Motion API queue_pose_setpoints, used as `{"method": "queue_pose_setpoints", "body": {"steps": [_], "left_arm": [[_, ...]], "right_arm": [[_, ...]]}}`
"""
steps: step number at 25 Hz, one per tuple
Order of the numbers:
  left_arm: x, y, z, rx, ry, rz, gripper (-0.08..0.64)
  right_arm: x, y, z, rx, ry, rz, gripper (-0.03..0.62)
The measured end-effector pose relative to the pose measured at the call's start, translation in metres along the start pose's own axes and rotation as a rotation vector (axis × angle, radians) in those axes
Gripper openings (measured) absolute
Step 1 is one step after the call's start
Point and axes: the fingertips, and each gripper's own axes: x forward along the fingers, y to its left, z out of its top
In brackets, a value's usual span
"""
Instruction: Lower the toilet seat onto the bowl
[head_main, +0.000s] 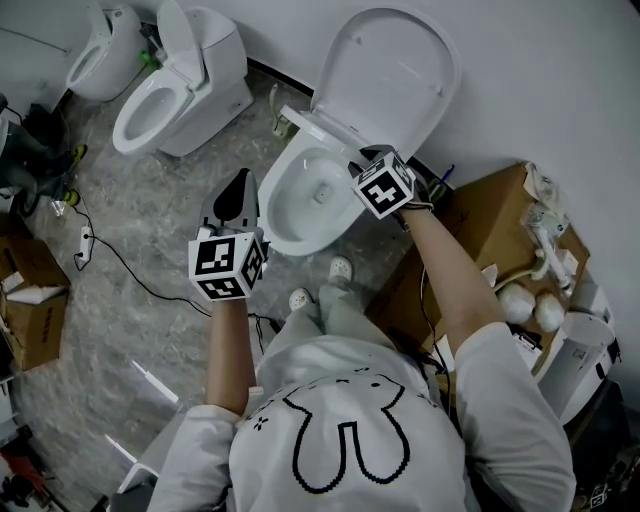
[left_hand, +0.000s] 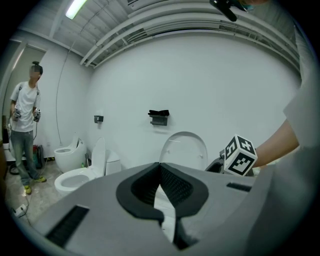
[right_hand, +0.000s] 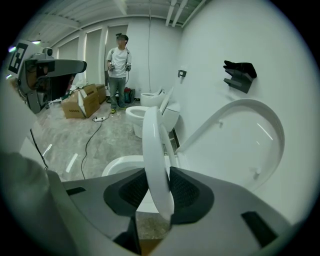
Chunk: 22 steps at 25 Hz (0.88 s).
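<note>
Gray stone floor (head_main: 150, 250) surrounds the toilet bowl (head_main: 300, 205) in the head view, where the seat (head_main: 320, 128) stands half-raised before the upright lid (head_main: 390, 70). In the left gripper view, the left gripper (left_hand: 160, 170) is clenched together, empty. In the right gripper view, the right gripper (right_hand: 157, 173) clamps the seat's rim.

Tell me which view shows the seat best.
Right gripper view: the seat stands edge-on, close up, between the right tongs. Head view shows only a thin strip above the bowl. Left gripper view does not show it clearly.
</note>
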Motion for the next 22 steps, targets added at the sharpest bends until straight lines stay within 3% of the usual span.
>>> {"method": "queue_pose_setpoints", "body": {"steps": [22], "left_arm": [[-0.019, 0.020, -0.039, -0.009, 0.046, -0.043, 0.009]], "right_arm": [[0.019, 0.063, -0.015, 0.011, 0.032, -0.012, 0.167]]}}
